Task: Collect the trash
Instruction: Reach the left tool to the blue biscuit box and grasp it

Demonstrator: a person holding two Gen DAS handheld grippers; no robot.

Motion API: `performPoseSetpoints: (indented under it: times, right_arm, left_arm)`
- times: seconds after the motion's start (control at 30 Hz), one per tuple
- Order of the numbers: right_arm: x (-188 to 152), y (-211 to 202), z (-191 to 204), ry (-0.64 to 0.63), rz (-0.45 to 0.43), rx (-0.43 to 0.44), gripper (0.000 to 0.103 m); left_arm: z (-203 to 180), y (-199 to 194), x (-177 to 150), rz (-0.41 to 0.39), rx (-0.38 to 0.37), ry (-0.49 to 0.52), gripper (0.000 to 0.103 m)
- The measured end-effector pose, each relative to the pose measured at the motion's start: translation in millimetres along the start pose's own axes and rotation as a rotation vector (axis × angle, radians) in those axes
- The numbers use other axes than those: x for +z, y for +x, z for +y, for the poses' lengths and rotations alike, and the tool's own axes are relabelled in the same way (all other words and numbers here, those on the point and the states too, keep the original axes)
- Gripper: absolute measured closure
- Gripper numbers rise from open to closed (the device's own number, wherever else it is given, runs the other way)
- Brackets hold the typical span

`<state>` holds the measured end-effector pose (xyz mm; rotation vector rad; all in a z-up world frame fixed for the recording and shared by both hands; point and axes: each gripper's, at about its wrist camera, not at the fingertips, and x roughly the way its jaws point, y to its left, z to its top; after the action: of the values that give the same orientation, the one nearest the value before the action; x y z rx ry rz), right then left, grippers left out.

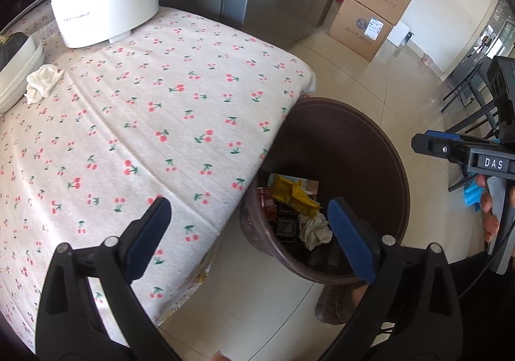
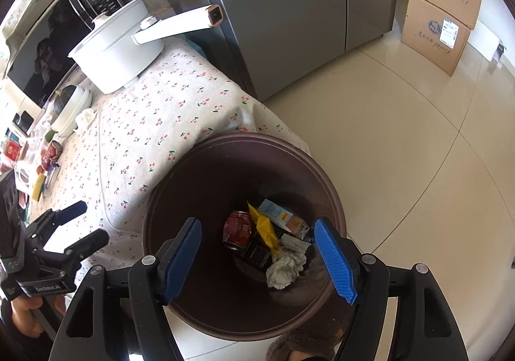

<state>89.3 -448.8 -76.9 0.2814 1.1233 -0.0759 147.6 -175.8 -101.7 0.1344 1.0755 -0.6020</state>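
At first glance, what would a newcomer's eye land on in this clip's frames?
The dark brown trash bin on the floor at the table's corner, with a yellow wrapper and a crumpled tissue among the litter inside. The right claw hangs open right over it, and the left claw is open at the table edge. Farther back on the cherry-print tablecloth, one more crumpled tissue lies near a large white pot.

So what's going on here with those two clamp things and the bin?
A person is clearing trash from a table with two hand-held grippers. The right gripper hangs open and empty above the brown trash bin, which already holds a crumpled tissue, a yellow wrapper and other packaging. The left gripper is open too, over the edge of the cherry-print tablecloth. Another crumpled tissue lies on the table beside the white dishes.
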Motion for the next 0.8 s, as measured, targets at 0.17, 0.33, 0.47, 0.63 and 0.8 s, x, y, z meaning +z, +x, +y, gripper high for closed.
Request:
performPoseSetpoints:
  times: [0.17, 0.33, 0.47, 0.63, 0.8]
  right_arm:
    - [11, -1, 38, -0.060, -0.016, 0.008, 0.026]
    - [22, 0, 88, -0.143, -0.037, 0.004, 0.022]
    - [30, 8, 134, -0.196, -0.039, 0.033, 0.021]
    - [34, 27, 188, -0.259, 0.000, 0.094, 0.019]
    - [31, 52, 231, -0.336, 0.024, 0.068, 0.019]
  left_arm:
    - [37, -26, -8, -0.026, 0.054, -0.070, 0.003]
    - [88, -52, -18, -0.036, 0.086, -0.170, 0.003]
    - [141, -73, -25, -0.028, 0.185, -0.212, 0.003]
    - [214, -96, -27, -0.016, 0.291, -0.216, 0.003]
    - [286, -111, -25, -0.019, 0.360, -0.253, 0.007]
